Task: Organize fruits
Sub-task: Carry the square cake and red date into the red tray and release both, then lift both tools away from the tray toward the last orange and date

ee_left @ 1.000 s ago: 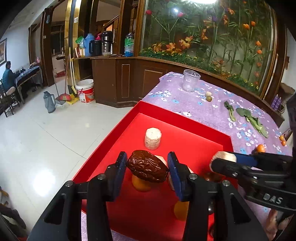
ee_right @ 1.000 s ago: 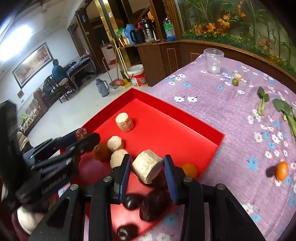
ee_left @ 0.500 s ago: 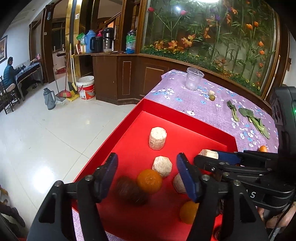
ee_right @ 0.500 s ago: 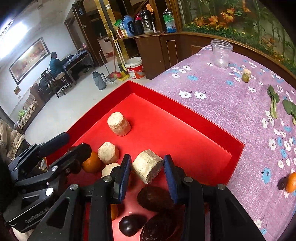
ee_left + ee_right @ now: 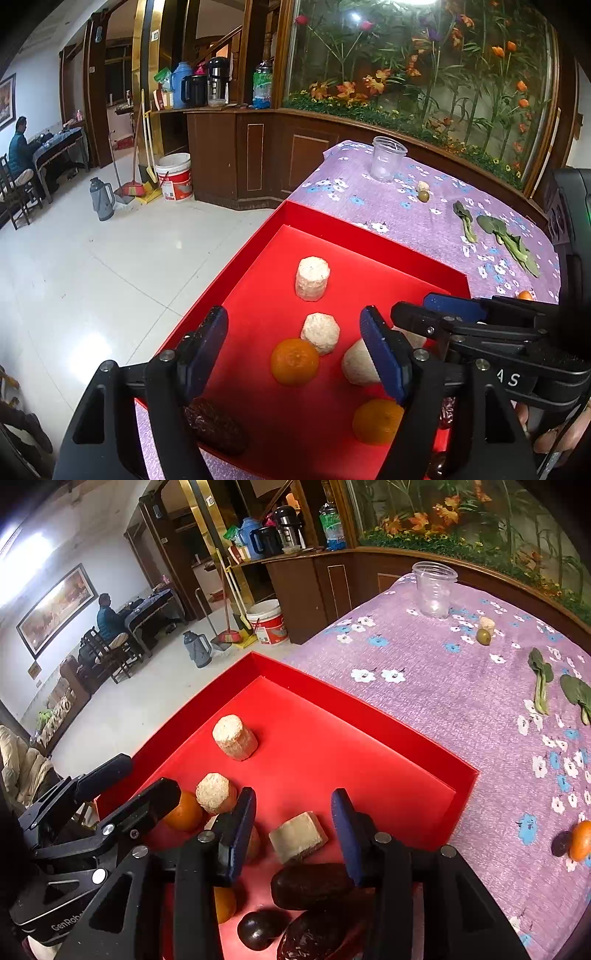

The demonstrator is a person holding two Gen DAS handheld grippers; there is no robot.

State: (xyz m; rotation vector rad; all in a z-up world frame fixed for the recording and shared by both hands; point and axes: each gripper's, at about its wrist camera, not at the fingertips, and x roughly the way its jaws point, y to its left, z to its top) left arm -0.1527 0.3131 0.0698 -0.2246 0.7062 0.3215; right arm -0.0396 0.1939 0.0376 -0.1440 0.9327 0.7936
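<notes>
My left gripper point(image 5: 294, 319) hangs over the red tray point(image 5: 240, 266), its jaws opening and empty. A wrinkled brown date point(image 5: 216, 424) lies in the tray's near left corner, under the left finger. Between the fingers I see an orange point(image 5: 294, 362) and a beige cake point(image 5: 320, 332) on the tray floor. My right gripper point(image 5: 293, 796) is also opening. A beige block point(image 5: 298, 836) lies on the tray point(image 5: 369, 723) between its pads, touched by neither. Dark dates point(image 5: 310, 886) and a dark plum point(image 5: 258, 928) lie just below it.
On the purple flowered cloth, an orange point(image 5: 581, 840) sits beside a small dark fruit point(image 5: 560, 843) at the right. Farther back are a clear cup point(image 5: 436, 589), a green olive point(image 5: 483, 636) and leafy greens point(image 5: 541, 679). The tray's left side overhangs the floor.
The left jaws spread and the brown date dropped into the tray's near left corner. The right jaws parted and the beige block now rests on the tray floor.
</notes>
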